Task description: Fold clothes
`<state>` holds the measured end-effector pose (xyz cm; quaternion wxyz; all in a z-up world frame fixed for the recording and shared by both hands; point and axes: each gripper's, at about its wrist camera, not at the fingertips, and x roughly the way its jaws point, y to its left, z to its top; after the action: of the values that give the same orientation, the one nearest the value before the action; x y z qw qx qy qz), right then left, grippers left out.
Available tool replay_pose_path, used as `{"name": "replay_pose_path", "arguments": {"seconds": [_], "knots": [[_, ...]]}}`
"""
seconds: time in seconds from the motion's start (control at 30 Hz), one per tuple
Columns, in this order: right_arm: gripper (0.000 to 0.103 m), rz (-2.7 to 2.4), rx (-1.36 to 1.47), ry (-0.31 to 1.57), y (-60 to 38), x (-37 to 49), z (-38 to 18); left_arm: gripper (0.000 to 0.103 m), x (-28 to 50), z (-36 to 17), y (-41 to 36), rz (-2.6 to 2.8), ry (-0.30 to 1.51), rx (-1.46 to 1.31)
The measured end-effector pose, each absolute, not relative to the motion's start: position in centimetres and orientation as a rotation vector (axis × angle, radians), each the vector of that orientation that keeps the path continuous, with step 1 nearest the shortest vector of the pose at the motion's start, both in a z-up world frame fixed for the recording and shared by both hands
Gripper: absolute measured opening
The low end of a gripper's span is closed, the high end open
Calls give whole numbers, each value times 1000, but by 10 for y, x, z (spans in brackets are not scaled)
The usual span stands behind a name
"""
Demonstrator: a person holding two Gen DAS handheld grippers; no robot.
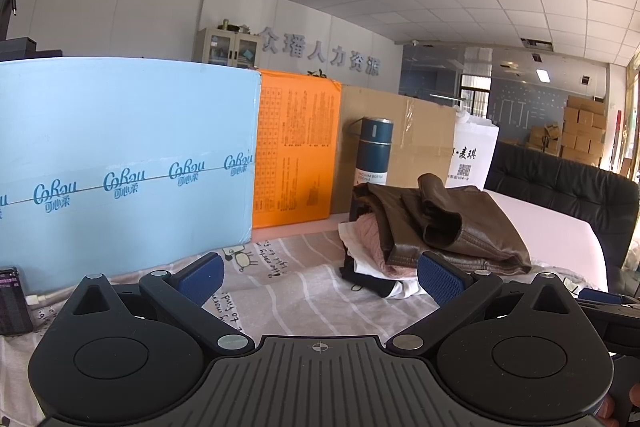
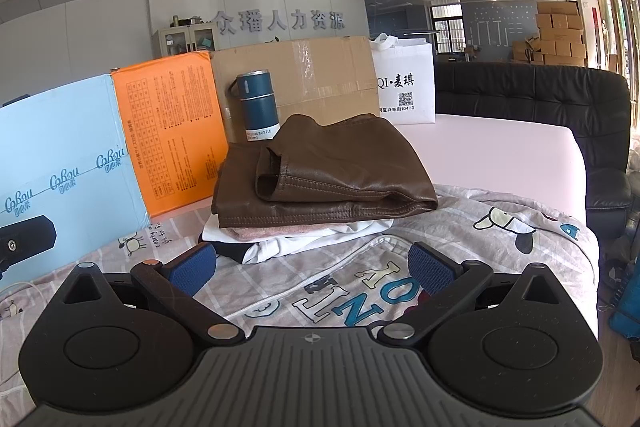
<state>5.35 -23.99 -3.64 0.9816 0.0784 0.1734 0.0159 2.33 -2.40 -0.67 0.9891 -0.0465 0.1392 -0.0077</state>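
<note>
A folded brown leather jacket (image 2: pixel 328 175) lies on top of a stack of folded clothes (image 2: pixel 288 237) in pink, white and black, on a bed with a printed grey striped sheet (image 2: pixel 360 279). In the left wrist view the jacket (image 1: pixel 452 227) and the stack (image 1: pixel 372 267) sit to the right of centre. My left gripper (image 1: pixel 320 277) is open and empty, a little short of the stack. My right gripper (image 2: pixel 312 267) is open and empty, just in front of the stack, above the sheet.
Behind the stack stand a blue bottle (image 2: pixel 256 107), a light blue box (image 1: pixel 120 163), an orange box (image 2: pixel 172 131), a cardboard box (image 2: pixel 304 75) and a white paper bag (image 2: pixel 404 87). A black sofa (image 2: pixel 532 95) is at the right. A phone (image 1: pixel 12 301) lies at the left.
</note>
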Motion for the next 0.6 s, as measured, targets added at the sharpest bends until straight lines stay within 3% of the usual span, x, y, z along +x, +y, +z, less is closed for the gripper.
{"name": "replay_pose_path", "arguments": {"seconds": [0.6], "knots": [[103,31,157,348,-239,53,-36,103,23,-7,-26,-19,276,-90]]}}
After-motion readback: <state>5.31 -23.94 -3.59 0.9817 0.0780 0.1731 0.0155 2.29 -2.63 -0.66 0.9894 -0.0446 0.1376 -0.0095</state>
